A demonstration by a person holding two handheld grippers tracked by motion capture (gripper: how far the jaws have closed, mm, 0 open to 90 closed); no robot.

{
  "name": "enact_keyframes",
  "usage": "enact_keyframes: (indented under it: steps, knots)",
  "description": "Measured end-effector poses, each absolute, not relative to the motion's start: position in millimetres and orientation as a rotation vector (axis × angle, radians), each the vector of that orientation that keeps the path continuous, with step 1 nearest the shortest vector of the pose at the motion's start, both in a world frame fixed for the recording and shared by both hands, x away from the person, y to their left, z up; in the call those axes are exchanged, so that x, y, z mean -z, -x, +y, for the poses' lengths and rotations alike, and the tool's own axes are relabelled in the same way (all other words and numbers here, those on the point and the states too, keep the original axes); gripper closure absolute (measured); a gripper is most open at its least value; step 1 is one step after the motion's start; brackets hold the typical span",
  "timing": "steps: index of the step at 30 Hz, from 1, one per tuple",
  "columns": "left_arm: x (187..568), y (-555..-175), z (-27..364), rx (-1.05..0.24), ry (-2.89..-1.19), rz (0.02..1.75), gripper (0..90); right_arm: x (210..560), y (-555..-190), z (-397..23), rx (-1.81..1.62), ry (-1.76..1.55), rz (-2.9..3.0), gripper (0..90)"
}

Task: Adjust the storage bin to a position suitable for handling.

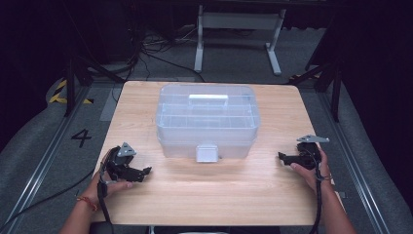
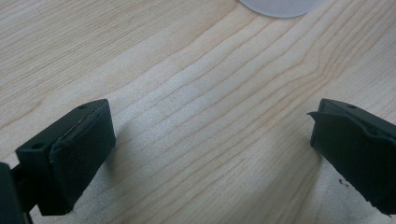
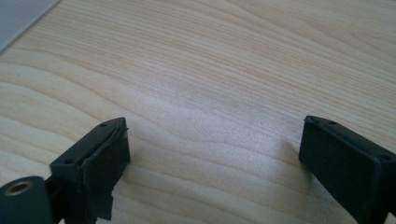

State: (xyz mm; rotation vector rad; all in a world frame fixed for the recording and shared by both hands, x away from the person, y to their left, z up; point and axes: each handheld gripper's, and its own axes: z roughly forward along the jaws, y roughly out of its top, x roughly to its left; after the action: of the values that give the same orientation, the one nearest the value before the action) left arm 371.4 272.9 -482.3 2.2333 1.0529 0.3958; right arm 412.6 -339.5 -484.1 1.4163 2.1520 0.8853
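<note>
Tools low, open, facing box

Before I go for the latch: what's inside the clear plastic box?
Through the lid of the clear plastic box, divider walls forming compartments show faintly. No contents are visible, but the frosted plastic blurs the view, so small items can't be ruled out. The lid is shut.

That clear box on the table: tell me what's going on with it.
Nothing has hold of it yet. The clear plastic box sits lid-on in the middle of the wooden table, its latch facing the person. The person rests a gripper on either side of it: the left gripper and the right gripper are both open, empty and apart from the box.
</note>
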Motion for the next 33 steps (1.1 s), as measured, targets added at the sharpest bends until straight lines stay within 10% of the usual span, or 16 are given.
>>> enact_keyframes:
  steps: [33]
  knots:
    - [483, -372, 273, -0.382, -2.229, 1.053, 0.3, 450, -388, -327, -0.946, -1.207, 2.195, 22.1]
